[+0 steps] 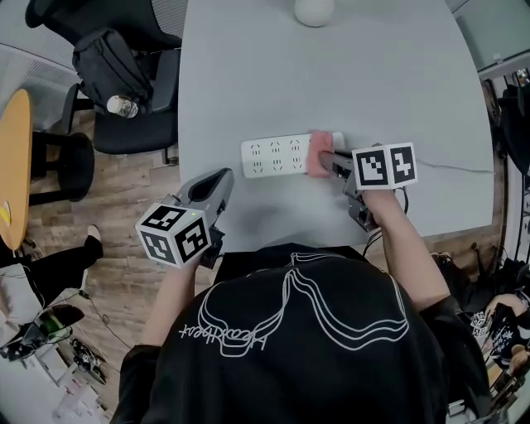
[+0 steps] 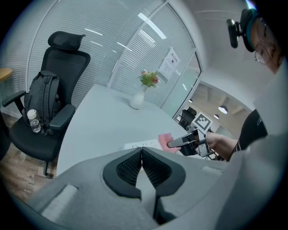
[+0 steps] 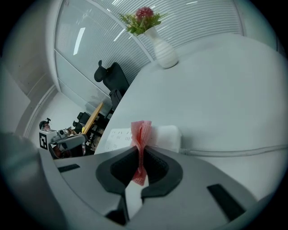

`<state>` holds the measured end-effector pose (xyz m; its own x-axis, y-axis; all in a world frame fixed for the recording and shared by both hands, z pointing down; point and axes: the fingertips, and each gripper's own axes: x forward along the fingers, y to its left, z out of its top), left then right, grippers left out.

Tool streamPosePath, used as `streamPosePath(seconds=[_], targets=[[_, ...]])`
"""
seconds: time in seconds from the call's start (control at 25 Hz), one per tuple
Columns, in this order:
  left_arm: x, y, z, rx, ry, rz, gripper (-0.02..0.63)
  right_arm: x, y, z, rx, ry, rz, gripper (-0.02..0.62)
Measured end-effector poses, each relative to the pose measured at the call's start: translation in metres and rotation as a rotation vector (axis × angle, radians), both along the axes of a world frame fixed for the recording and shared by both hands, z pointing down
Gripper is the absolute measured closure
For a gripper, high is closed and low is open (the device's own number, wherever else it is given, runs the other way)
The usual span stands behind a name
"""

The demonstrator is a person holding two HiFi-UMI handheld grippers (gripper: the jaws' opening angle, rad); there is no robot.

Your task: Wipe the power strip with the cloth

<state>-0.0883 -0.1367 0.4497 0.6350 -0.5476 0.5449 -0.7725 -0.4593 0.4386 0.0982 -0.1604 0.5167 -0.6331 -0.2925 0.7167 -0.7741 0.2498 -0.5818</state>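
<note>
Power strip (image 1: 277,156), white, lies flat on the grey counter (image 1: 331,74). In the head view its length runs from 9 o'clock to 3 o'clock, close to the person's edge.

Far left, off the counter, an office chair (image 1: 137,124) carries a black backpack (image 1: 103,58) and a water bottle (image 1: 122,106). The left gripper (image 1: 217,185) hovers at about 7 o'clock of the strip, clear of it. Its own view shows the 2 jaws pressed together with nothing between them. At 12 o'clock, well apart from the strip, stands a white vase (image 1: 315,10).

The pink cloth (image 1: 320,153) rests on the strip's 3 o'clock end, pinched in the right gripper (image 1: 335,162). Those jaws are clamped tight on a fold, and a tuft stands out past the tips. A cable (image 1: 455,168) leaves the strip toward 3 o'clock.

The wipe looks to be at its right-hand end, with the socket face toward 9 o'clock probably yet to be covered. Doing it well likely means a low gripper, so that cloth rather than hard jaw tips meets the plastic. 1 steady stroke toward 9 o'clock with light pressure should serve. Nothing holds the strip, so it may slide. The idle left gripper could brace its 9 o'clock end.
</note>
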Motion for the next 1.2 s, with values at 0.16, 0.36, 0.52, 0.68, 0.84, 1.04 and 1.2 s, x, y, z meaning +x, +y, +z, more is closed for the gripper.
streamPosePath(seconds=[0.16, 0.36, 0.52, 0.68, 0.84, 1.04, 1.2], targets=[[0.002, 0.01, 0.0, -0.003, -0.011, 0.009, 0.592, 0.02, 0.001, -0.001, 0.013, 0.002, 0.046, 0.561], [-0.003, 0.018, -0.001, -0.005, -0.01, -0.002, 0.592, 0.038, 0.002, -0.001, 0.021, 0.003, 0.083, 0.561], [-0.002, 0.019, 0.001, -0.008, -0.005, -0.008, 0.592, 0.049, 0.002, -0.002, 0.022, 0.009, 0.095, 0.561], [-0.005, 0.016, 0.006, -0.018, -0.006, -0.013, 0.592, 0.052, 0.001, 0.0, 0.024, 0.025, 0.102, 0.561], [-0.007, 0.012, 0.003, -0.017, -0.001, -0.009, 0.592, 0.049, 0.0, -0.002, 0.024, 0.049, 0.082, 0.561], [-0.009, 0.008, 0.002, -0.016, -0.006, -0.004, 0.592, 0.036, -0.002, -0.025, 0.058, 0.014, 0.031, 0.561], [-0.008, 0.007, -0.002, -0.007, -0.005, -0.008, 0.592, 0.02, -0.009, -0.058, 0.138, -0.001, -0.026, 0.561]])
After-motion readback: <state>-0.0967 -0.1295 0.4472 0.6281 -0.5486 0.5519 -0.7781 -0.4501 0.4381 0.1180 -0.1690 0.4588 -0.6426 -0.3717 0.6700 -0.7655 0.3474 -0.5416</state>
